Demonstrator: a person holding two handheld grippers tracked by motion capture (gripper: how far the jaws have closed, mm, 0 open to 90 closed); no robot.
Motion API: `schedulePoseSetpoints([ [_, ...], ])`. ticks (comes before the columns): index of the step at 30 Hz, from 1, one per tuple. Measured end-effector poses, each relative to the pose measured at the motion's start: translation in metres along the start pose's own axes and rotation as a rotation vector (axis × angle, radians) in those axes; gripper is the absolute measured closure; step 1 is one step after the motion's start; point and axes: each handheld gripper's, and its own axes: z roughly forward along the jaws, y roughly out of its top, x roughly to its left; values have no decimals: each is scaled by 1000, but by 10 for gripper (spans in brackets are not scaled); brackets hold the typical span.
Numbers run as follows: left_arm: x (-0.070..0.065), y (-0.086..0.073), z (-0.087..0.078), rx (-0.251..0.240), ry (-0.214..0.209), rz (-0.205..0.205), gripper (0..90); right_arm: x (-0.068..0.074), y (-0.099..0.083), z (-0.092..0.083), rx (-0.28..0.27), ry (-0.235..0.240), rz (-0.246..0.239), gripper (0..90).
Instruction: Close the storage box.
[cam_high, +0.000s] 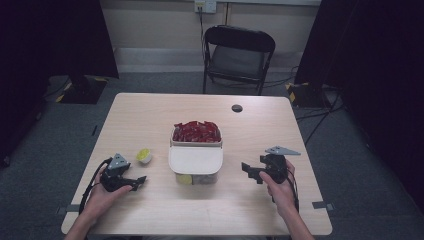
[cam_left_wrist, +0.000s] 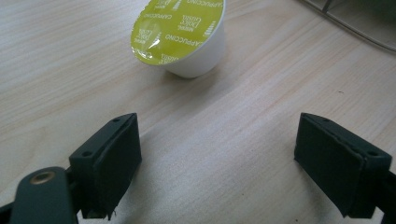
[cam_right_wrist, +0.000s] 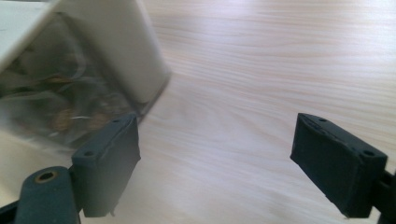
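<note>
Capsule (cam_left_wrist: 180, 35): a white coffee pod with a yellow-green foil lid printed "cappuccino", lying tilted on the worktop (cam_high: 150, 120) with its lid facing the left gripper (cam_left_wrist: 219, 158); from above it sits (cam_high: 144, 155) just left of the box and just beyond that gripper, touching neither. Left gripper (cam_high: 135, 182): held low over the near left part of the worktop, fingers (cam_left_wrist: 109, 158) spread wide with bare wood between them, the capsule ahead of the gap and apart from both pads. Box (cam_high: 196, 160): a clear container at the centre of the worktop, its near half covered by a white lid, its far half open and heaped with red packets (cam_high: 196, 131); a further yellow-lidded capsule (cam_high: 186, 178) shows through the near wall. Right gripper (cam_high: 250, 171): held near the right of the box, pointing toward it, fingers (cam_right_wrist: 338, 163) likewise wide apart and holding nothing; in its own view the box corner (cam_right_wrist: 93, 70) lies ahead of the left finger, and whether the two touch cannot be told. Background: a black folding chair (cam_high: 239, 55) stands beyond the far edge of the worktop on grey carpet.
</note>
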Motion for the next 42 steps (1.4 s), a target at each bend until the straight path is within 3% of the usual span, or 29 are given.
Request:
schedulePoseSetpoints([
  [5,0,0,0,0,0,0,141,-23,-4,3,24,-40,48,146],
  [13,1,0,0,3,5,8,138,-46,-11,8,73,-165,33,146],
  [18,1,0,0,4,4,7,138,-49,-16,14,129,-220,-8,147],
  [25,3,2,2,3,5,2,134,-55,-26,22,157,-266,-9,142],
  [29,3,2,2,0,6,-1,134,-52,-30,23,141,-295,-35,130],
  [32,3,2,2,1,6,-1,133,-52,-33,26,97,-302,-39,119],
  [42,3,2,3,1,10,1,131,-51,-34,25,98,-308,-37,116],
])
